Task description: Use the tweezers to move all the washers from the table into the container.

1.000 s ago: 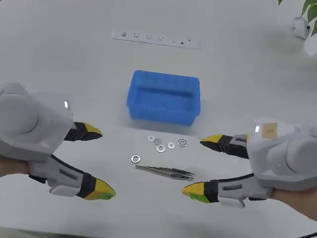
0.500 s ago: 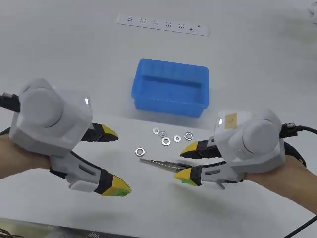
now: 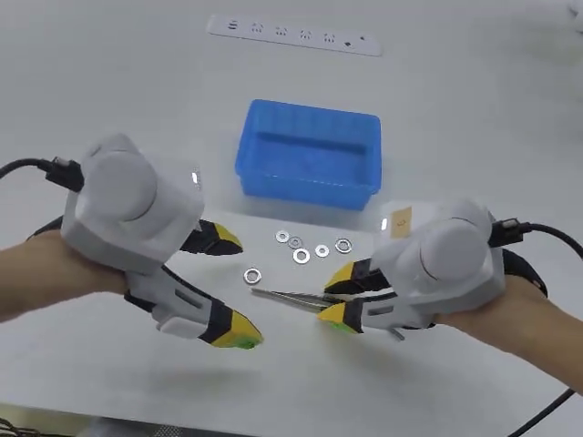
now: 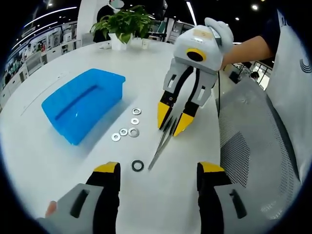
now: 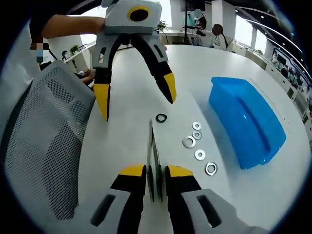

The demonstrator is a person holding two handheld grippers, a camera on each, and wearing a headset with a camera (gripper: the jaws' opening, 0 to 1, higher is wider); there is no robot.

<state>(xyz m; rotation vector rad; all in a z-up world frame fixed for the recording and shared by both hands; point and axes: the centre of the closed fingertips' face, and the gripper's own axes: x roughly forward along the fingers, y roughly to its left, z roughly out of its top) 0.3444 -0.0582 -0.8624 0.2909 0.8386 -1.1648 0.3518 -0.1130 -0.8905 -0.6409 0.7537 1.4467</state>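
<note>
Tweezers [image 3: 290, 299]: slim bare-metal pair, flat on white table [image 3: 455, 109], two arms joined at the tip end, pointing away from R jaws toward L gripper [image 3: 235, 289]. Washers [image 3: 301, 257]: small silver rings, five in a loose cluster on the table, beyond and to one side of R jaw tips, between them and the blue container [image 3: 305, 191]. Lone washer [image 3: 252, 274] lies just off the tweezer tips; in left gripper view it sits just ahead of, and between, L's own jaws. Container is a rectangular blue plastic tub, well beyond both jaw sets, past the cluster. R gripper [image 3: 335, 296]: held low over table, aimed along the tweezers, jaws drawn narrow w/ one yellow tip either side of the tweezers' rear end and seemingly touching it; tweezers lie on the table. L gripper: hand-held, facing R gripper tip to tip, jaws spread wide, nothing in them, yellow tips near the tweezer points. White power strip [image 3: 291, 35] far beyond container.
</note>
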